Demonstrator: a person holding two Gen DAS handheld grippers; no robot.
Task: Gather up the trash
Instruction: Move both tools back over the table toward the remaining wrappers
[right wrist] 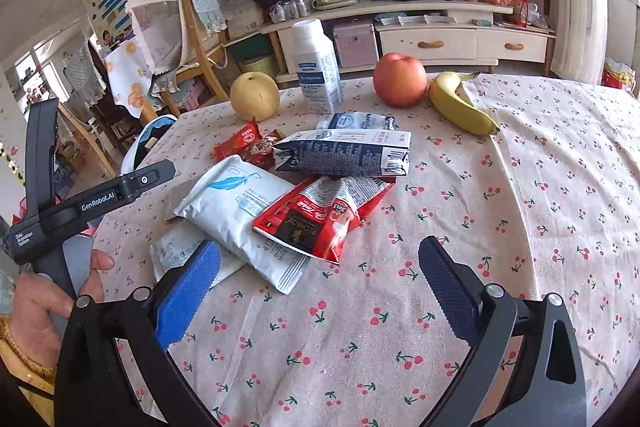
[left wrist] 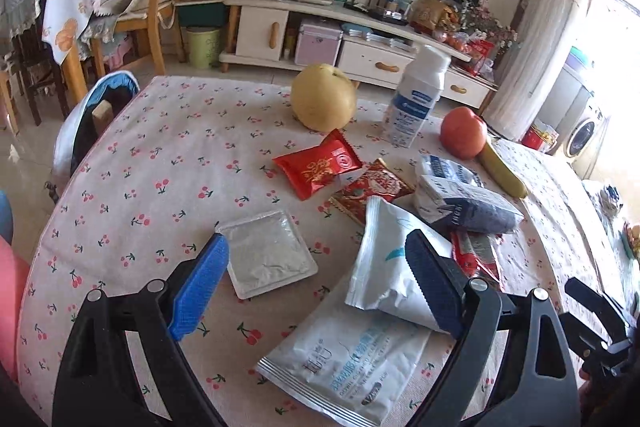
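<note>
A white pouch half-hides the flat packet at six o'clock, between the wide-open left hand-held gripper.

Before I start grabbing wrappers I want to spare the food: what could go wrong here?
The upright milk bottle stands right behind the flattened carton; a reach there might tip it. The white feather pouch overlaps another pouch, so the open left gripper might lift both. The apple and banana could roll if bumped.

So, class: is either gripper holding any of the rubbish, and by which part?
Nothing is held. The left gripper and right gripper both hang open above the table, touching no wrapper.
</note>
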